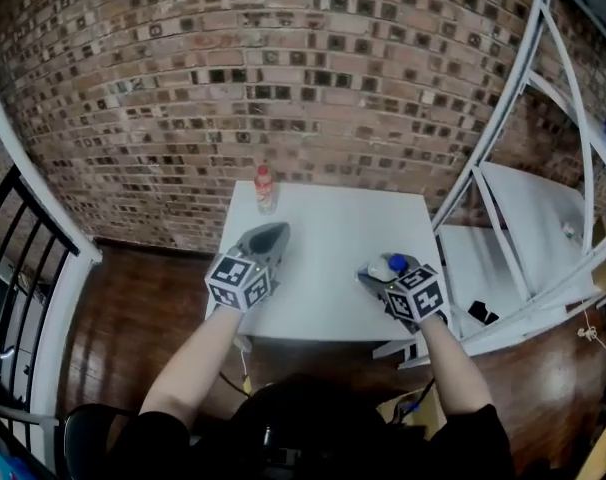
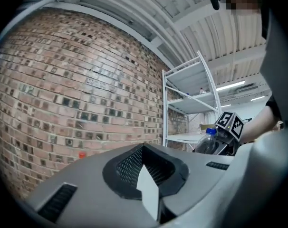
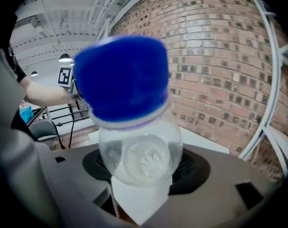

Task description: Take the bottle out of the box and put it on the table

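The right gripper [image 1: 385, 276] has its grey, mesh-lined jaws spread wide and clamped on one clear, smooth, round-shouldered plastic bottle [image 3: 140, 156] with a blue cap. It is held over the white table [image 1: 333, 230] at about five o'clock, its long axis roughly upright, cap uppermost and seemingly tipped back. The left gripper [image 1: 266, 240] looks closed and empty, and a second, red-capped bottle [image 1: 265, 190] stands at eleven o'clock.

Brick wall [image 1: 283, 68], wooden floor [image 1: 143, 308], white shelving [image 1: 528, 213]
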`<state>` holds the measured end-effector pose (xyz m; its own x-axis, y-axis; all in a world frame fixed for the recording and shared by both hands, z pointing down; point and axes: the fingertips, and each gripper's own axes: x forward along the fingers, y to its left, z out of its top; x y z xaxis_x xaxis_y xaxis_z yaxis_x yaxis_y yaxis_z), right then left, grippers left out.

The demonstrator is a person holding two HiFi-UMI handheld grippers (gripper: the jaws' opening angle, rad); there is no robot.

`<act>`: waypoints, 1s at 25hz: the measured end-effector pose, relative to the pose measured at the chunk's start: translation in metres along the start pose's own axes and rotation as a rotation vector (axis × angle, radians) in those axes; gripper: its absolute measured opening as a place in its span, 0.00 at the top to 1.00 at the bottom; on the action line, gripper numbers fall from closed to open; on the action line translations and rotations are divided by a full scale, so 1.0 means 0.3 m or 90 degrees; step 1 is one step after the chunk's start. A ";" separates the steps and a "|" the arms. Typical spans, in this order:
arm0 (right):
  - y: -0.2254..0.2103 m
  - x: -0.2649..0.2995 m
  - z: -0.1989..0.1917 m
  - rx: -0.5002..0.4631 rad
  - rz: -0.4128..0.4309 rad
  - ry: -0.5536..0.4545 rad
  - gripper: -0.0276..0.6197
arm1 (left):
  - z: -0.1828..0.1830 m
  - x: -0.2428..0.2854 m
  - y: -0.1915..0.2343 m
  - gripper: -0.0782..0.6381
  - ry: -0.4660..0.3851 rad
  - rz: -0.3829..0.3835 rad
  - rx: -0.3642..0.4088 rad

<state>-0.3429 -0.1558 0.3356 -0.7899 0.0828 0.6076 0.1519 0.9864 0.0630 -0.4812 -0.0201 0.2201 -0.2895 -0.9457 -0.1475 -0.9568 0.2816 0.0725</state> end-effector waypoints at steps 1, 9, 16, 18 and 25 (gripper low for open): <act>0.007 0.040 0.043 -0.007 0.003 0.000 0.48 | 0.018 -0.014 0.053 0.89 -0.006 0.007 0.002; 0.030 0.280 0.265 -0.028 0.017 0.015 0.48 | 0.077 -0.082 0.333 0.89 -0.029 0.043 0.000; -0.058 0.437 0.335 -0.045 0.037 0.027 0.48 | 0.029 -0.017 0.450 0.89 -0.033 0.070 -0.011; -0.102 0.497 0.339 -0.042 0.044 0.032 0.48 | -0.005 0.011 0.479 0.89 -0.025 0.080 -0.013; -0.260 0.737 0.346 -0.024 0.062 0.058 0.47 | -0.130 0.116 0.614 0.89 0.011 0.134 -0.031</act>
<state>-0.5911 -0.1995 0.3827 -0.7130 0.1628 0.6820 0.2491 0.9680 0.0293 -0.6666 -0.0075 0.2668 -0.4813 -0.8701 -0.1064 -0.8729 0.4648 0.1481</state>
